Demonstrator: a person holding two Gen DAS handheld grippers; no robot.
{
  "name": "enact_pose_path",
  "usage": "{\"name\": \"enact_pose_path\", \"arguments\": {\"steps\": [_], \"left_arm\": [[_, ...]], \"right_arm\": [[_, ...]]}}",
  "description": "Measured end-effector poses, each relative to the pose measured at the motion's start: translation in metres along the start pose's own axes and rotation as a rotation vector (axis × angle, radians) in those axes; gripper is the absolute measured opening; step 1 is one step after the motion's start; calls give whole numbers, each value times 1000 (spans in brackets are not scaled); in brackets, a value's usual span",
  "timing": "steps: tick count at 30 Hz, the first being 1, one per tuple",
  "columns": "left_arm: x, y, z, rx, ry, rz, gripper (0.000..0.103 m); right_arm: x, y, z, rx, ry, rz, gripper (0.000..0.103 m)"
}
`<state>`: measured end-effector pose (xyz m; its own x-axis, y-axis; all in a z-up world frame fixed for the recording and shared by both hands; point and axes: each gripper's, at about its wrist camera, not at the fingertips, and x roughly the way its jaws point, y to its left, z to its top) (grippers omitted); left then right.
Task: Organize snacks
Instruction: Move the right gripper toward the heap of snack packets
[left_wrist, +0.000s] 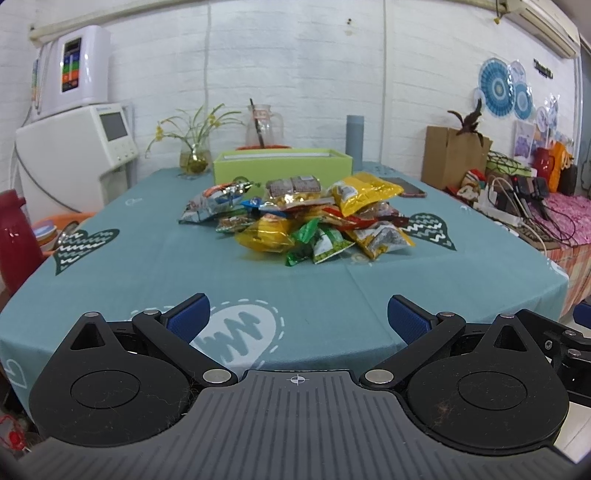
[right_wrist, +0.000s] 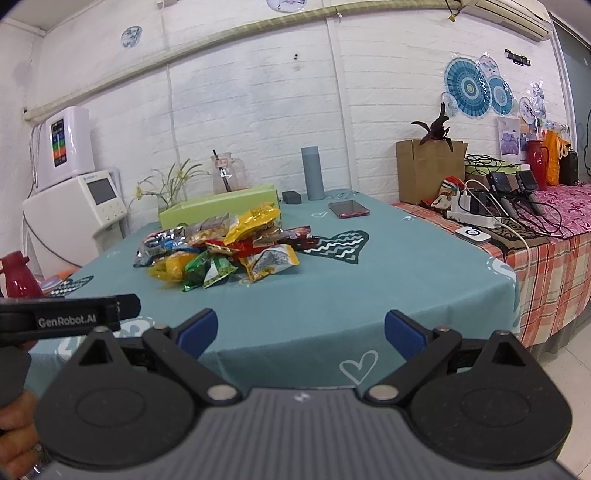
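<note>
Nearest the cameras, both tools hung over the near edge of the table (left_wrist: 147, 273), which was covered in a teal cloth printed with hearts. The left gripper (left_wrist: 298, 317) had its 2 blue-padded fingers (left_wrist: 188, 320) spread wide with nothing between them, only cloth showing in the gap. The right gripper (right_wrist: 300, 332) stood just as wide and just as empty, its blue pads (right_wrist: 403, 336) apart above the tablecloth. In the right wrist view the left tool's black body crossed the lower left corner, with the person's hand (right_wrist: 16, 435) partly visible beneath it. Further in, well apart from both tools, the pile of snack packets (left_wrist: 295, 221) lay heaped near the middle of the table: yellow bags, green packets at the front, a silvery bag on the left and red wrappers tucked among them, all overlapping. Just behind the pile sat a light green box (left_wrist: 282, 162), its inside not visible from either view. Right of the box a phone (right_wrist: 349, 208) lay flat on the cloth, and a grey cylinder (right_wrist: 313, 172) stood upright near the far edge. A glass pitcher (left_wrist: 263, 127) and a vase of yellow flowers (left_wrist: 194, 155) stood at the back by the white brick wall.
</note>
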<state>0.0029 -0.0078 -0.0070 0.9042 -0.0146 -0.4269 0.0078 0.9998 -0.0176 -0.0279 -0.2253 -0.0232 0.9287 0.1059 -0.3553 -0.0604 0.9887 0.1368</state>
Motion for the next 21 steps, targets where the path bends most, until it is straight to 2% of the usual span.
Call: {"name": "enact_pose_path", "arguments": {"steps": [21], "left_arm": [[6,0,-3,0,16,2,92]], "right_arm": [[7,5,-5,-23,22,9,97]]}}
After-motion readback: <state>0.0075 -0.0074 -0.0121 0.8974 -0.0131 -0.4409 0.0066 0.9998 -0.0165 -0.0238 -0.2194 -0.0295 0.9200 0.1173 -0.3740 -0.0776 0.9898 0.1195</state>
